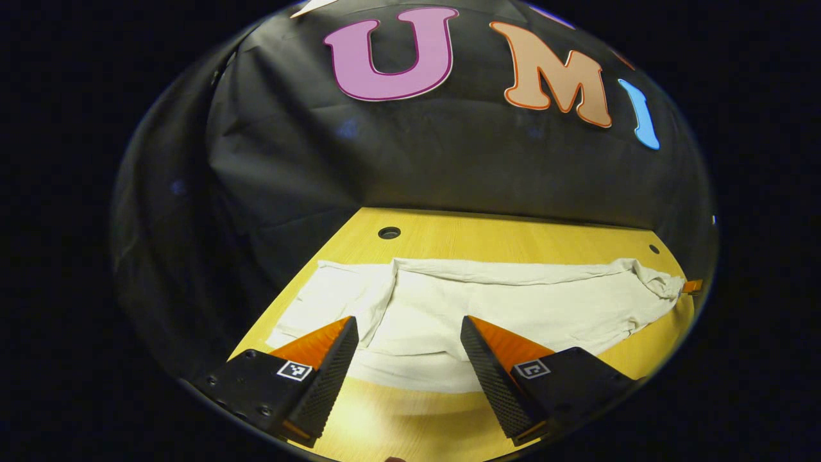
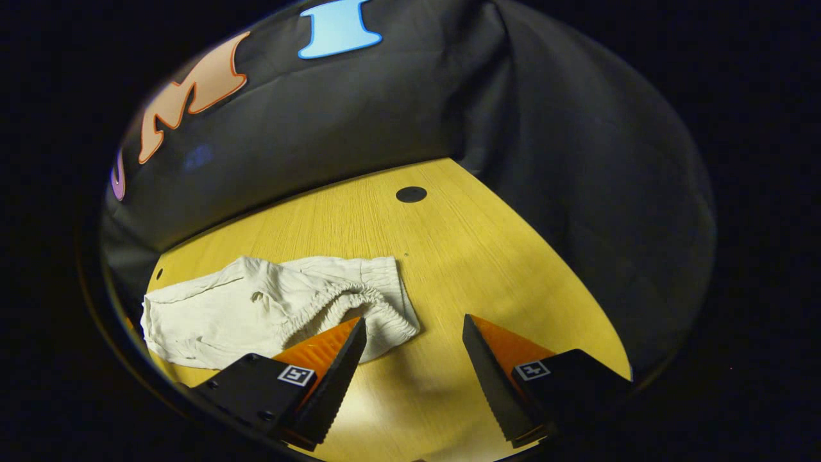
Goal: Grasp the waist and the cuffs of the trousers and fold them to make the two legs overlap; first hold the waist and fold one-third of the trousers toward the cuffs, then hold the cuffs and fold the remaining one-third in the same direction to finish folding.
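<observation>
Fingers of the left gripper (image 1: 408, 350) and right gripper (image 2: 414, 350) stand spread, holding nothing, above the table (image 2: 449, 244). Beyond them the pale trousers (image 1: 487, 308) lie flat: light, limp cloth, best pinched at the gathered waist (image 2: 359, 298) and the cuffs

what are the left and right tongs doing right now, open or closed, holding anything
Left tongs: open, holding nothing, over the trousers.
Right tongs: open, holding nothing, beside the elastic waist.
</observation>
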`<state>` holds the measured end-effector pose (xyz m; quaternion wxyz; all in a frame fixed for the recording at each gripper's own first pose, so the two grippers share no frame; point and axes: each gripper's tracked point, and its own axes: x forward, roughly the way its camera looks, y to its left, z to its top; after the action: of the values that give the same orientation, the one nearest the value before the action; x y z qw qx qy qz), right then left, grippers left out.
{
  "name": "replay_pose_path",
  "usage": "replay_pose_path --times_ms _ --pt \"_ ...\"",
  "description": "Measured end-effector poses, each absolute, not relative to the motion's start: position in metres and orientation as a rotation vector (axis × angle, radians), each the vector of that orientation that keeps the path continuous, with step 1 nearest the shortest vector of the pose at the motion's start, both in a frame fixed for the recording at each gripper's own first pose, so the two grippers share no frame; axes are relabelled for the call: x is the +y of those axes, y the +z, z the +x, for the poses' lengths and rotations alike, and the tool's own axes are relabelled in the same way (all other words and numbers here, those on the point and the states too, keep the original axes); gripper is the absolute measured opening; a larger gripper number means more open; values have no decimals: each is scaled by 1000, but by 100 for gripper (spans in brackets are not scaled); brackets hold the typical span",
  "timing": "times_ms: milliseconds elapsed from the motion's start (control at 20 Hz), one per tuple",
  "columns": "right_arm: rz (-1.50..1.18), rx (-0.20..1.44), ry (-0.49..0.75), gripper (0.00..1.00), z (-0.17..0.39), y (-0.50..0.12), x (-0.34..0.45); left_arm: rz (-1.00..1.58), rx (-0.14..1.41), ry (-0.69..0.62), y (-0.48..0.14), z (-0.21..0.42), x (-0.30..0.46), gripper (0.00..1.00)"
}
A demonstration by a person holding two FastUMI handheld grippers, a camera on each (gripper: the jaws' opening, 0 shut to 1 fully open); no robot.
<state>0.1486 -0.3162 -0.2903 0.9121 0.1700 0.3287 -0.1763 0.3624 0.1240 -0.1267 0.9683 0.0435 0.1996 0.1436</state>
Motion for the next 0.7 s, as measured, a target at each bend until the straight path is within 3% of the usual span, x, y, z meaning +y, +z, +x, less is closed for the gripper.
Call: replay_pose_path --times_ms 200,250,300,400,450,500,600,700 --pt "473 675 -345 97 151 -295 -316 76 397 312 -125 366 124 98" --pt "507 672 -337 93 154 -299 -312 78 394 310 -125 367 123 98" --pt "542 663 -324 97 158 -299 -308 83 393 307 -125 367 122 98" --pt "596 646 -313 93 161 -301 -302 98 394 291 -126 369 121 95" --pt "606 642 -328 80 162 -303 -303 106 390 284 -127 370 121 95" --pt "612 648 -334 58 162 -307 -303 110 386 276 -126 370 119 98" --pt "646 650 -344 52 162 -306 -299 112 385 265 -126 371 118 98" --pt "672 644 -364 27 165 -304 -297 111 382 251 -125 370 117 98"
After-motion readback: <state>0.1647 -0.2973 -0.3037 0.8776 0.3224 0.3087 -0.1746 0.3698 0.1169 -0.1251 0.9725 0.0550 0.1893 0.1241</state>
